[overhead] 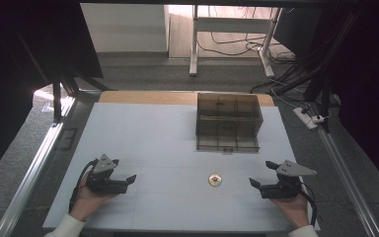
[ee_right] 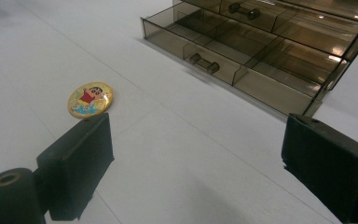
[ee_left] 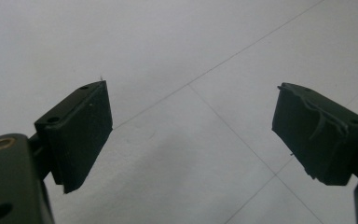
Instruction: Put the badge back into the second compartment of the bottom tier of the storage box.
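The round badge [overhead: 215, 179] lies near the bench's front edge, between the 2 grippers (nearer the right gripper [overhead: 263, 174], to its left); both right and left gripper [overhead: 124, 171] gape empty.

- In the high view the badge [overhead: 215, 179] is too small for its picture to be read.
- In the right gripper view the drawer box [ee_right: 270, 46] is cut off at twelve and three o'clock.
- The person's sleeves [overhead: 66, 227] leave the high view at six o'clock.
- The drawer box's compartments look dark in the high view, perhaps holding something; I cannot tell.
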Demonstrator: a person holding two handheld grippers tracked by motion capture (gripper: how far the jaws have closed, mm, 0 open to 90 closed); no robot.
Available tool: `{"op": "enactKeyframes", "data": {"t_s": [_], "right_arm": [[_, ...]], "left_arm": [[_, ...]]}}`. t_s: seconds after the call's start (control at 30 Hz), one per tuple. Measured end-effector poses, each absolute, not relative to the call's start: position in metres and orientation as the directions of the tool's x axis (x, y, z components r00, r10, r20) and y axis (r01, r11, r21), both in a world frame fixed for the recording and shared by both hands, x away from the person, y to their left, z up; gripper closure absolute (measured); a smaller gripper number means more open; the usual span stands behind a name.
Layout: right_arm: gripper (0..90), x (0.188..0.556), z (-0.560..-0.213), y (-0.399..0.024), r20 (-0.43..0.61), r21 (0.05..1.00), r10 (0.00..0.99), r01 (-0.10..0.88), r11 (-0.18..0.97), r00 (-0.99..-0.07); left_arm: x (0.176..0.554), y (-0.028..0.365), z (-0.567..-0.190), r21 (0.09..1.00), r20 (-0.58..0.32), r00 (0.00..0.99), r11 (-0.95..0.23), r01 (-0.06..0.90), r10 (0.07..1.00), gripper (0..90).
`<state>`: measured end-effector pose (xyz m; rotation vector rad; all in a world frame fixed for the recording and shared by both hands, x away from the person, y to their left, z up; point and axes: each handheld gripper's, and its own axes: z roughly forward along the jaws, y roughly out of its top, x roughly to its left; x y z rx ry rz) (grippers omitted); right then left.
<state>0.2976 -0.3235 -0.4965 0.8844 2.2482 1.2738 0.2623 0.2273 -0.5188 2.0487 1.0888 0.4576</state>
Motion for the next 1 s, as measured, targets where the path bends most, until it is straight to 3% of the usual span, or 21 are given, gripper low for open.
{"op": "enactKeyframes", "data": {"t_s": [1.0], "right_arm": [[11.5, 0.2965, -0.4975, -0.3199, -0.032, 0.854, 0.682, 0.335, 0.399, -0.731]], "left_arm": [[0.2617, 0.2266, -0.5184, 0.759, -0.048, 0.580, -0.347, 0.551, 0.814, 12.2]]}}
